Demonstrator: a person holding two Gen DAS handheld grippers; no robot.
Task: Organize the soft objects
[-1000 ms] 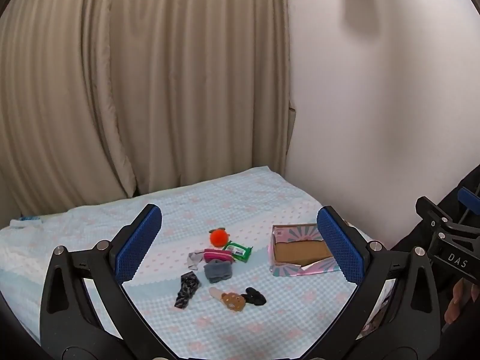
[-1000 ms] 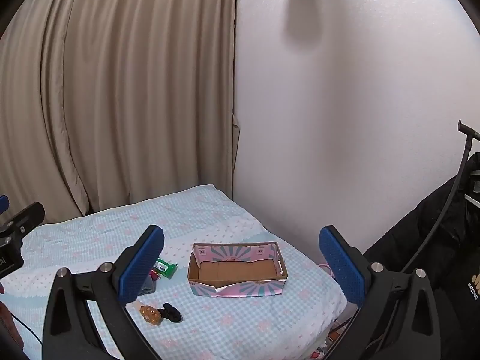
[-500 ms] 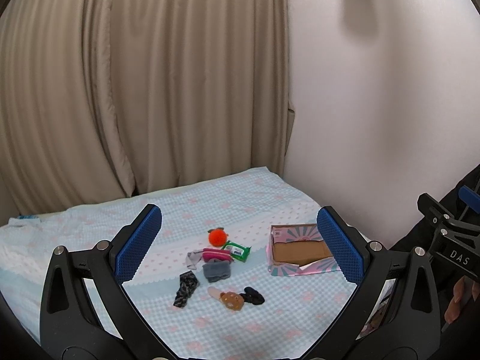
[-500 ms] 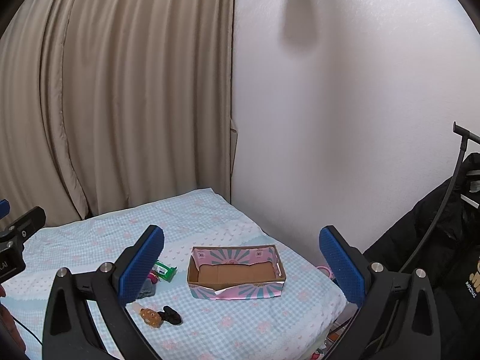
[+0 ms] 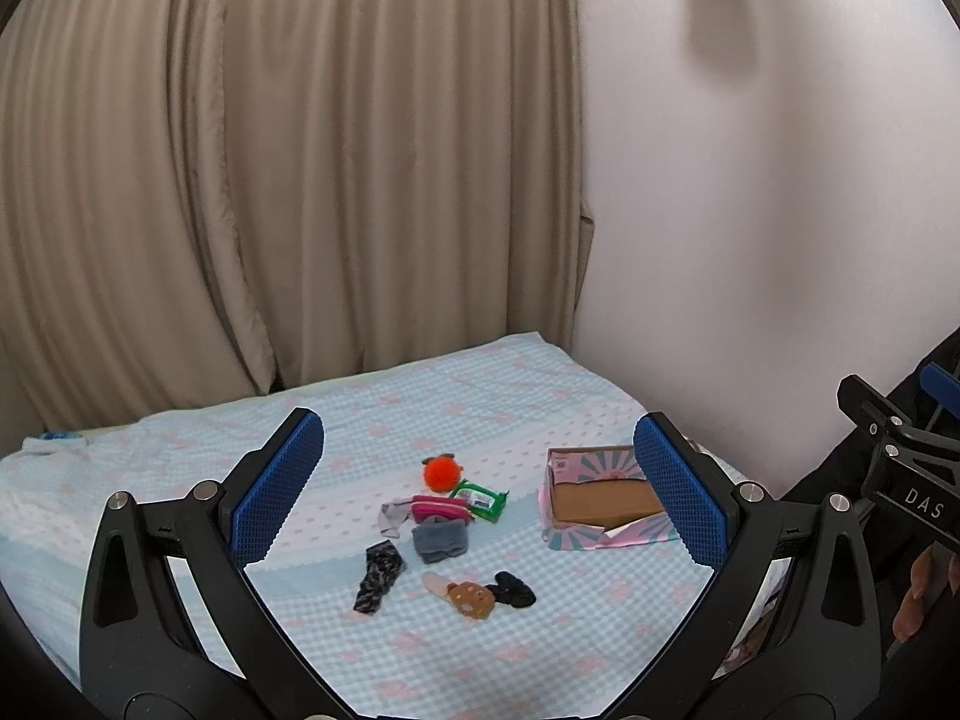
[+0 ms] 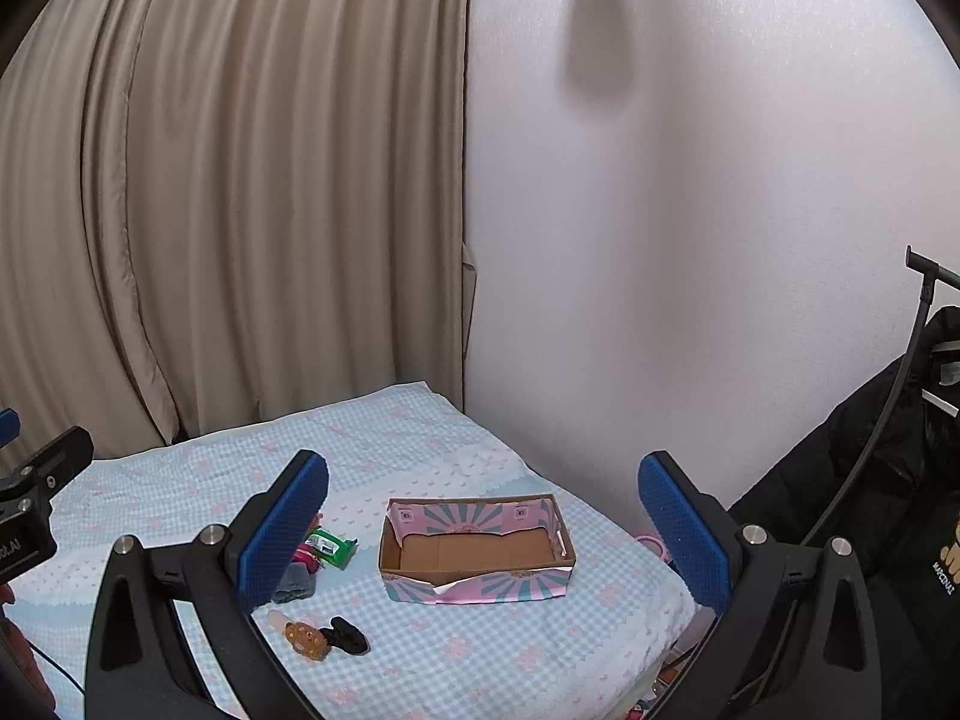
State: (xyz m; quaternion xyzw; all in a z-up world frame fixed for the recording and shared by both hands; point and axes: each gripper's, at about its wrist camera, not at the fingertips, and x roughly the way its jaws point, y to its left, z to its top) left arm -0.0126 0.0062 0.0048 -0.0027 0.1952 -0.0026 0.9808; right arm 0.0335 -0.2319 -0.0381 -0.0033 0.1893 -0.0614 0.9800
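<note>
Soft cloth makes up most of the small heap on the bed (image 5: 180,480), seen from the left wrist between the wide-spread, empty fingers of the left gripper (image 5: 480,486). Taking the open cardboard box (image 5: 600,501) as landmark, everything lies to its left: one orange plush ball (image 5: 443,473) farthest back, one green wipes packet (image 5: 480,499) nearest the box, one pink pouch (image 5: 438,507), one folded grey cloth (image 5: 440,542), one dark patterned sock (image 5: 379,577), one brown bear-faced toy (image 5: 471,598) and one black scrunchie (image 5: 513,588) touching it. All look light and limp, so each should squash under the pads; I would pinch cloth pieces at their bunched middle and the ball across its width. The packet's film looks slippery. The box holds nothing and looks thin-walled.

From the right wrist, the right gripper (image 6: 483,534) also hangs well above the bed with its fingers wide apart and nothing between them. The box sits just ahead; left of it show the packet (image 6: 329,546), a corner of the grey cloth (image 6: 295,582), the bear toy (image 6: 306,639) and the scrunchie (image 6: 348,636). One blue finger hides the rest. At the far left edge part of the left gripper shows.
</note>
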